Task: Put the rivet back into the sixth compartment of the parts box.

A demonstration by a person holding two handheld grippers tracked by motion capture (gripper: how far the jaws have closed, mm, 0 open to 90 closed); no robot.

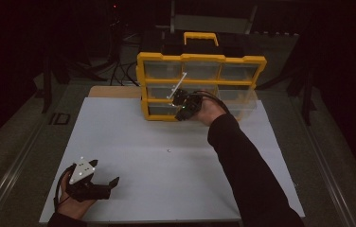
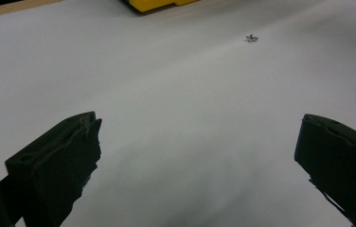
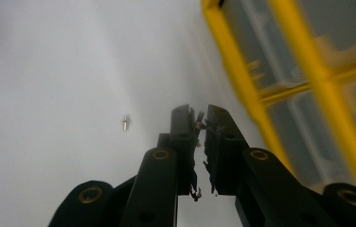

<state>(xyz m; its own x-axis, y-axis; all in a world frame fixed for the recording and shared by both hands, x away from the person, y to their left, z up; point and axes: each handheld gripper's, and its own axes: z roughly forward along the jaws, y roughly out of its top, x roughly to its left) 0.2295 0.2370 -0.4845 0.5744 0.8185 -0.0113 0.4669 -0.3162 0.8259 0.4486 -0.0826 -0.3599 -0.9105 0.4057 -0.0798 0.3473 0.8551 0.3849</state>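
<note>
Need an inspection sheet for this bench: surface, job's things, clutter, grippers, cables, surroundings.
Surface: white sheet on a wooden table, edge showing at the far left.
Job's things: yellow organizer case standing upright with clear compartments and a handle on top; one small screw lying loose mid-sheet; a tiny metal piece appears pinched at the right gripper's tips.
Clutter: nothing seen.
Grippers: left gripper jaws wide open, low over the near left of the sheet; right gripper shut, raised beside the case front.
Cables: one loops behind each gripper's hand; more lie on the floor behind the table.
Surroundings: dark room, stands and frame legs dimly visible.
</note>
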